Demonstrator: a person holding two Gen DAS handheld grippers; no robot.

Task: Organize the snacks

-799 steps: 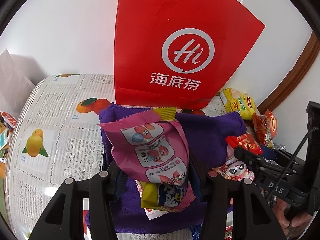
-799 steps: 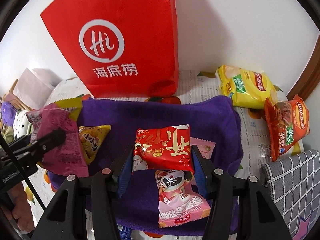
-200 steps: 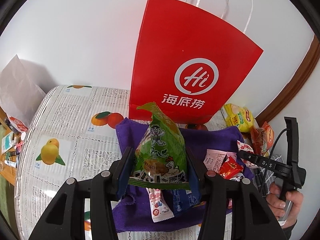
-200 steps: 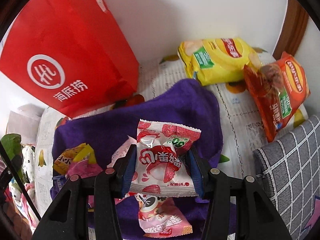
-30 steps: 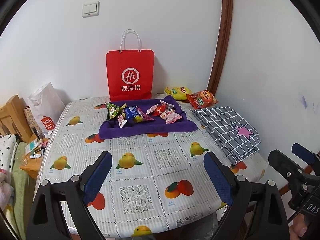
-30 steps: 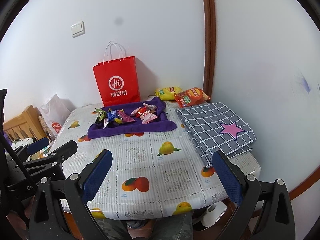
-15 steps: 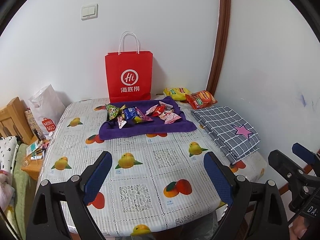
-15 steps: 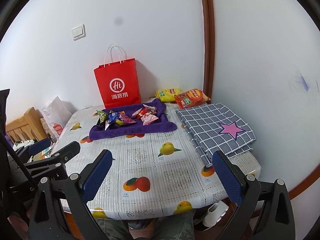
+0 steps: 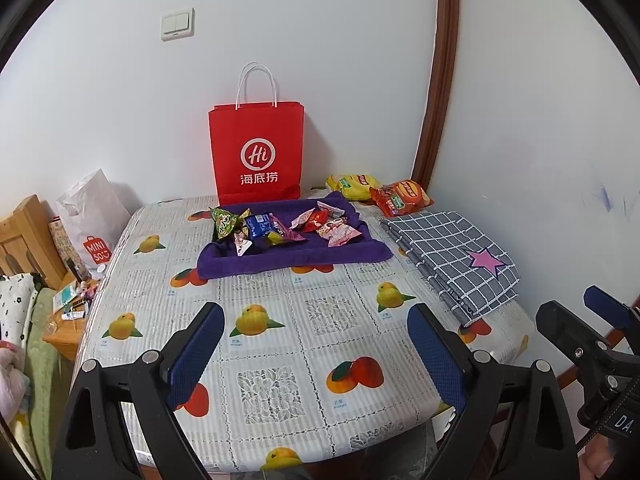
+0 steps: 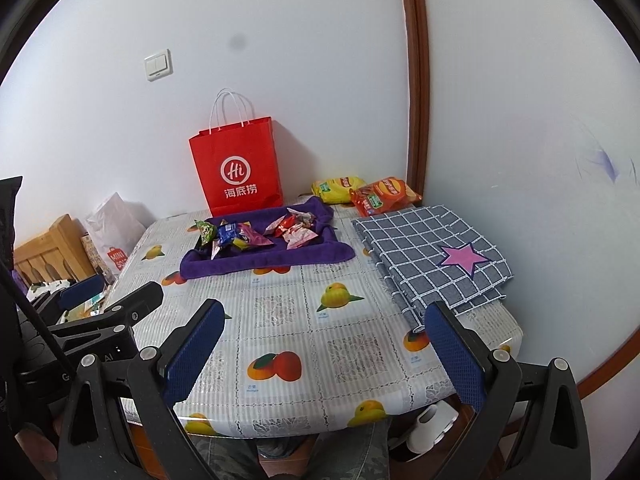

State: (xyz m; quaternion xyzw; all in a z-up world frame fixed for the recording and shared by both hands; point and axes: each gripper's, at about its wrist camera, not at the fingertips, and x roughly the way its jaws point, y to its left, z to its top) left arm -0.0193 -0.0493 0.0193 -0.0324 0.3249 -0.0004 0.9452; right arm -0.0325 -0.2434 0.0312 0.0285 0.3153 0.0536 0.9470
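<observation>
Several small snack packets (image 9: pixel 280 228) (image 10: pixel 256 234) lie on a purple towel (image 9: pixel 288 258) (image 10: pixel 264 262) at the far middle of the table. They form a left cluster and a right cluster. Behind it a red paper bag (image 9: pixel 258 156) (image 10: pixel 236 168) stands against the wall. Two chip bags, yellow (image 9: pixel 352 182) (image 10: pixel 336 188) and orange (image 9: pixel 402 196) (image 10: pixel 384 194), rest at the far right corner. My left gripper (image 9: pixel 316 332) and my right gripper (image 10: pixel 324 328) hang open over the table's near edge, far from the snacks, nothing between their fingers.
A folded grey checked cloth (image 9: pixel 452 256) (image 10: pixel 432 256) with a pink star covers the table's right side. The fruit-print tablecloth (image 9: pixel 312 320) spreads in front of the towel. A white shopping bag (image 9: pixel 94 216) and wooden furniture (image 9: pixel 24 236) stand left of the table.
None of the snacks, towel or bags has shifted. Both grippers stay open in about the same place.
</observation>
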